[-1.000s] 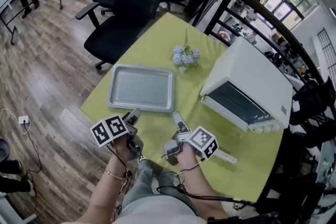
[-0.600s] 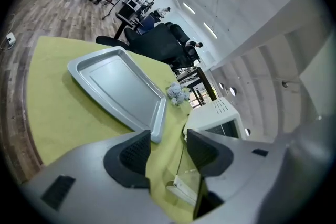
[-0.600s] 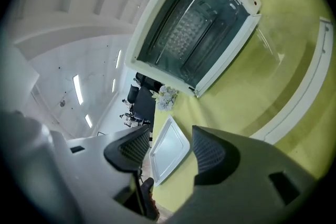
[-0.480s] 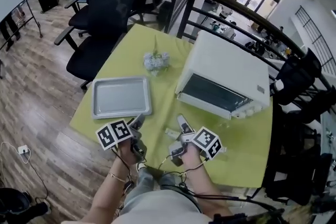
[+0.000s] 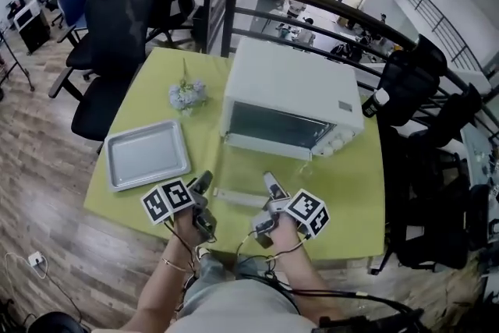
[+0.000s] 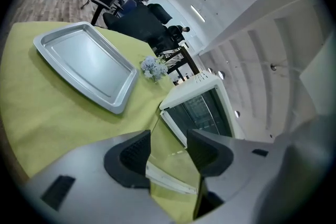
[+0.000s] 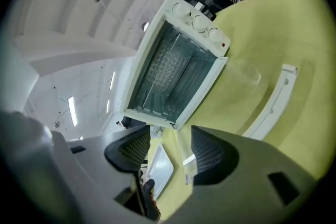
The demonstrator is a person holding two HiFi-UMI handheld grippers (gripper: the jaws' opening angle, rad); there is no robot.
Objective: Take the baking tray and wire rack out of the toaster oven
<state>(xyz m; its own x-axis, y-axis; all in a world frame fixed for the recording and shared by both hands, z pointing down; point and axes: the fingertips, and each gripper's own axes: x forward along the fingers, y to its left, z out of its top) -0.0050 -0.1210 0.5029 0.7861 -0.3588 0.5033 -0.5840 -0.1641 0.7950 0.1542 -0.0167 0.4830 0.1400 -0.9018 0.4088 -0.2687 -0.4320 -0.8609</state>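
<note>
The white toaster oven (image 5: 290, 93) stands on the yellow-green table (image 5: 351, 191), its glass door (image 5: 253, 168) folded down flat with the white handle (image 5: 234, 197) nearest me. The wire rack (image 7: 167, 66) shows inside the oven cavity. The empty silver baking tray (image 5: 146, 155) lies on the table to the oven's left. My left gripper (image 5: 201, 185) hovers open at the door's left front corner, nothing between its jaws. My right gripper (image 5: 270, 185) hangs just before the handle, its jaws wide, closing slightly, and empty.
A small bunch of pale flowers (image 5: 187, 95) lies between tray and oven. A black railing (image 5: 312, 4) runs behind the table, office chairs (image 5: 117, 35) stand at the back left, and black bags (image 5: 413, 82) hang at the right. The table's front edge is right under my hands.
Both grippers have moved right, from in front of the tray to in front of the open oven door. The view has swung with them, bringing the oven to the middle.
</note>
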